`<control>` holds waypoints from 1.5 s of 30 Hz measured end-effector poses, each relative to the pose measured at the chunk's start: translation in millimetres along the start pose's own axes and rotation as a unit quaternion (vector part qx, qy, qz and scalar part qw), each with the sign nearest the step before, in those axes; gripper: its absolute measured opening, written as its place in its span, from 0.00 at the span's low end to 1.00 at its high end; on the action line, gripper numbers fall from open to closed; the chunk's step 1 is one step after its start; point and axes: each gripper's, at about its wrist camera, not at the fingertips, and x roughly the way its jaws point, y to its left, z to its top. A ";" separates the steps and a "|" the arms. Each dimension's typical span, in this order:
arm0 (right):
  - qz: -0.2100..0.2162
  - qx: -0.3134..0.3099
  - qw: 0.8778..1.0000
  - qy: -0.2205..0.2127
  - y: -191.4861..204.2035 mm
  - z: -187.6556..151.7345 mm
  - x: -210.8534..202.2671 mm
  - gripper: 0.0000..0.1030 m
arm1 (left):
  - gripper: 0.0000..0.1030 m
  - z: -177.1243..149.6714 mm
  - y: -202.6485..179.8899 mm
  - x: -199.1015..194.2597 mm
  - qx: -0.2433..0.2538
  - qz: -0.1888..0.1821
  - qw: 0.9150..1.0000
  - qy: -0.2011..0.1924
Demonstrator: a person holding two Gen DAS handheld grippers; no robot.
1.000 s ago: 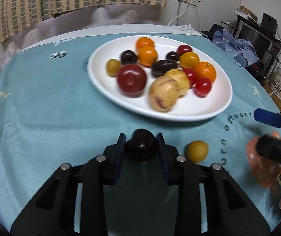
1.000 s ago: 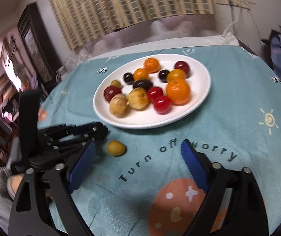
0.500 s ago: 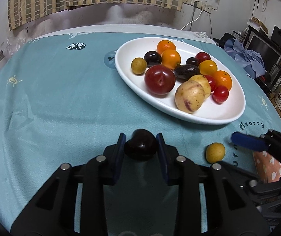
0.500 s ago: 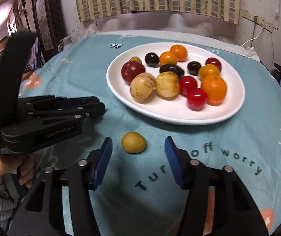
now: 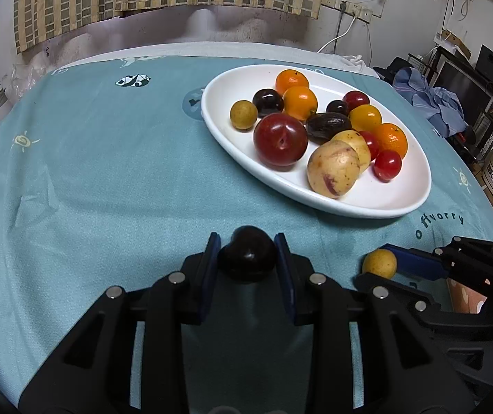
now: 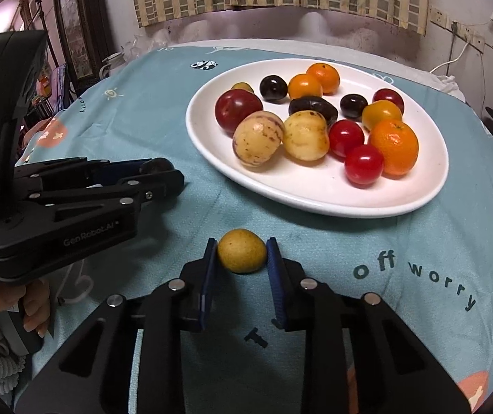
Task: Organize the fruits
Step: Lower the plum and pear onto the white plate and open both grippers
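My left gripper [image 5: 247, 258] is shut on a dark plum [image 5: 247, 258] and holds it just above the teal tablecloth, in front of the white oval plate [image 5: 381, 203]. The plate holds several fruits: oranges, red tomatoes, dark plums and yellow speckled fruit. My right gripper [image 6: 242, 253] has its blue pads on both sides of a small yellow fruit [image 6: 242, 250] that lies on the cloth before the plate [image 6: 318, 203]. In the left wrist view this yellow fruit [image 5: 379, 263] shows at the right between the right gripper's fingers. The left gripper [image 6: 158, 172] shows at the left in the right wrist view.
The teal cloth [image 5: 91, 158] covers a round table with curtains and a wall behind. A pile of blue clothes [image 5: 429, 100] and shelves stand off the table's right side. A dark framed cabinet [image 6: 74, 34] stands far left.
My right gripper moved forward onto the yellow fruit and its jaws narrowed around it. My left gripper kept hold of the dark plum and shifted left relative to the plate.
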 end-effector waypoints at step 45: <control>0.026 0.155 0.980 -0.125 -106.7 87.9 -65.6 0.62 | 0.74 91.4 -30.4 -18.0 -0.010 -0.030 0.997 -0.068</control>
